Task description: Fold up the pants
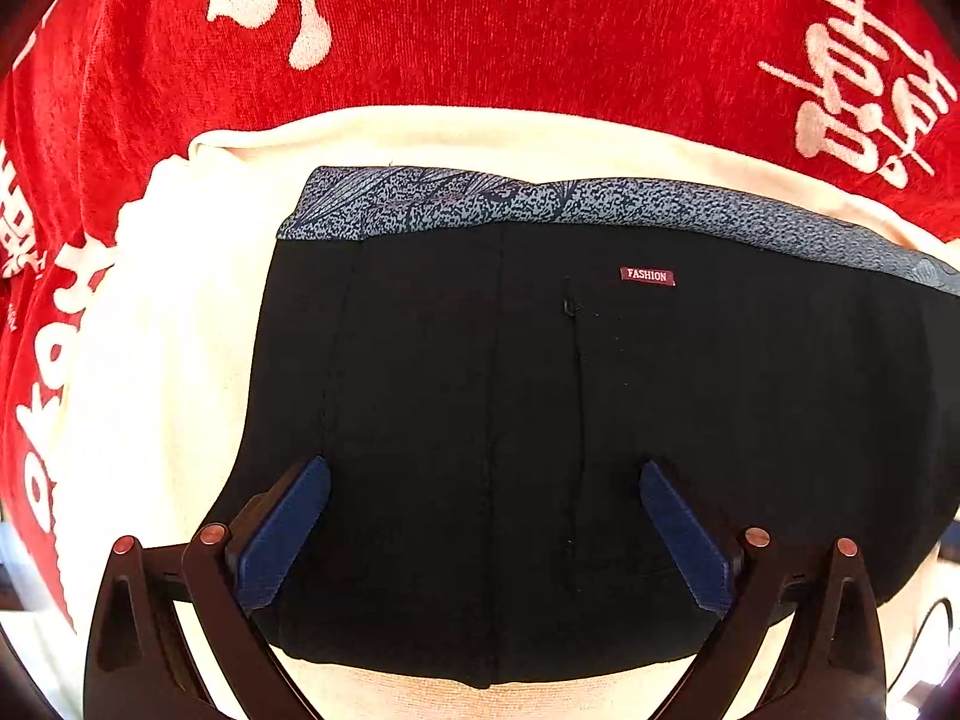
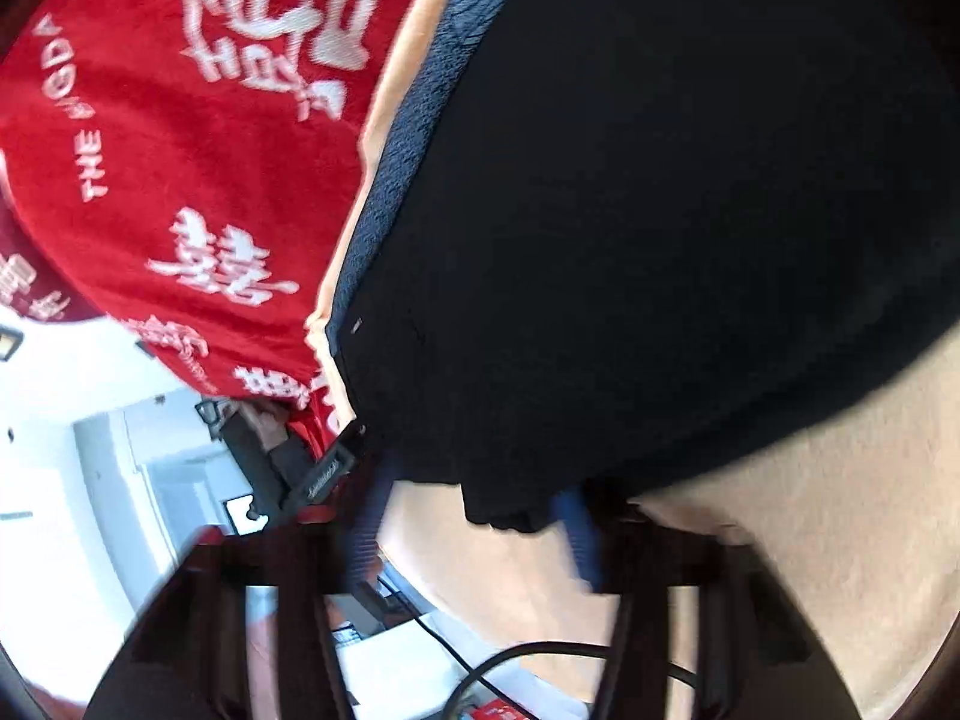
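Black pants (image 1: 600, 420), folded on a cream cloth (image 1: 150, 360), run left to right with the patterned waistband (image 1: 540, 201) far; the released left claw (image 1: 483, 531) hovers over their near half, the right claw (image 2: 474, 540) blurred, apparently clenched at their near hem.

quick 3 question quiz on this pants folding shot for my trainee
1. True or false: the left tongs are open above the pants.
2. What word is on the small red tag?
3. The pants lie directly on: A) red blanket B) cream cloth C) bare wood

Key: 1 true; 2 FASHION; 3 B
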Demonstrator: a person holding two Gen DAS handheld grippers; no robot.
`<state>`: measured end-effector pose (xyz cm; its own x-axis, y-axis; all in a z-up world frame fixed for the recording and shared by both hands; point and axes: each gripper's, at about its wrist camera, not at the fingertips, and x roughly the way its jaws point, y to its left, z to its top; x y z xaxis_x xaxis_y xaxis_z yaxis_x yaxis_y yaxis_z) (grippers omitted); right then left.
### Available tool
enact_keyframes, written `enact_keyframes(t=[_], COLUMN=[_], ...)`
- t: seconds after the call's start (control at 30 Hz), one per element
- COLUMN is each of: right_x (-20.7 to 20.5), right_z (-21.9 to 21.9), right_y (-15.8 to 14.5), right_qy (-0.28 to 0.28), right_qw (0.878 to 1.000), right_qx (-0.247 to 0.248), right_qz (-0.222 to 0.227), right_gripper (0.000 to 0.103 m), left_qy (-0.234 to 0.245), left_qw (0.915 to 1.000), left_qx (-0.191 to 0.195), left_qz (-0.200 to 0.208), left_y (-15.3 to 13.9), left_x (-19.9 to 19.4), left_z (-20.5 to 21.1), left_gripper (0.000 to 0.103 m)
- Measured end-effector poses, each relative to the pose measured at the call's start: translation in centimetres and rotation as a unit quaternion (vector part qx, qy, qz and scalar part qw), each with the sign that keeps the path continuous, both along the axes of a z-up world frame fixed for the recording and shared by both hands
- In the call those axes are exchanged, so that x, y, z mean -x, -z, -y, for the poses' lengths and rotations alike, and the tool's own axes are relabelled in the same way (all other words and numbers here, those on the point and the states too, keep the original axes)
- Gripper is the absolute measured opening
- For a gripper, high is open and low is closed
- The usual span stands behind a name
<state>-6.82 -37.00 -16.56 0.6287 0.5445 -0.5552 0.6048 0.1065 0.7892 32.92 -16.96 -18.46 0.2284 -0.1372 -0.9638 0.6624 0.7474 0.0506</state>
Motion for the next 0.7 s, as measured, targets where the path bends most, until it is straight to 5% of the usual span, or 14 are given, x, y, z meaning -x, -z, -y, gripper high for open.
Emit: enact_keyframes(t=[0.03, 0.2, 0.33, 0.47, 0.53, 0.7], right_x=[-0.3, 0.6, 1.7, 4.4, 5.7, 5.5], right_z=[0.4, -0.3, -1.6, -0.6, 0.3, 5.6], right_y=[-0.3, -5.9, -1.4, -2.1, -4.4, -9.5], right_qy=[-0.003, -0.019, -0.047, -0.023, -0.044, -0.063], right_qw=[1.0, 0.996, 0.994, 0.997, 0.992, 0.969], right_qx=[0.01, 0.077, 0.09, 0.059, 0.101, 0.23], right_qz=[-0.016, 0.039, -0.049, -0.054, -0.068, -0.062], right_gripper=[0.009, 0.008, 0.009, 0.023, 0.029, 0.029], left_qy=[0.003, 0.018, 0.029, 0.022, 0.022, 0.047], left_qw=[1.0, 0.9995, 0.9995, 0.9992, 0.9992, 0.997], left_qx=[-0.001, 0.001, -0.009, -0.031, -0.032, 0.045], left_qz=[-0.004, -0.026, -0.008, -0.01, -0.008, -0.041], left_y=[-0.1, -1.3, 0.6, -0.4, -1.6, -5.5], left_x=[-0.1, 0.6, 0.3, 1.9, 2.7, 6.1], left_z=[0.0, -0.8, -2.5, -0.7, -0.2, 5.1], left_gripper=[0.103, 0.103, 0.103, 0.103, 0.103, 0.103])
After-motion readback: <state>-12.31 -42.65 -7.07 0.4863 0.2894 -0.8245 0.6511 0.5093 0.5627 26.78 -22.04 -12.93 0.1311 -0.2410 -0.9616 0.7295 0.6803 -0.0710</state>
